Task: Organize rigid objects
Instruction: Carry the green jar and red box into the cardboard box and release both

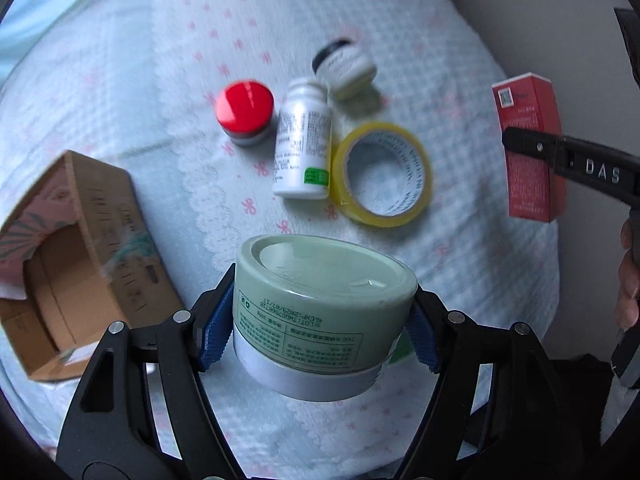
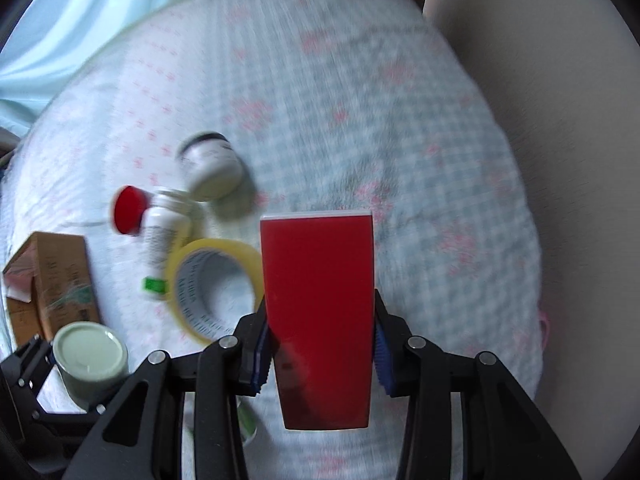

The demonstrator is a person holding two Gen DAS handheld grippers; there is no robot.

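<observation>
Holding two things above the patterned bedspread [image 1: 132,60], we have the left gripper [image 1: 320,320] clamped across the sides of a pale green jar [image 1: 324,304], its blue pads [image 1: 216,332] pressed against the wall, and the right gripper [image 2: 320,356] clenched on a red box [image 2: 320,300] whose long axis runs straight out along the fingers. What the coming move turns on is the open cardboard box [image 1: 80,264]: it lies to the left of the jar and below it, just beside the left gripper, while the right one hangs well apart on the far side. So the jar looks the nearer candidate to go in first. A yellow tape roll [image 1: 382,174], a white bottle [image 1: 304,148] on its side, a red-capped jar [image 1: 245,114] and a small white pot [image 1: 344,66], probably tipped over though blur hides it, lie between.
</observation>
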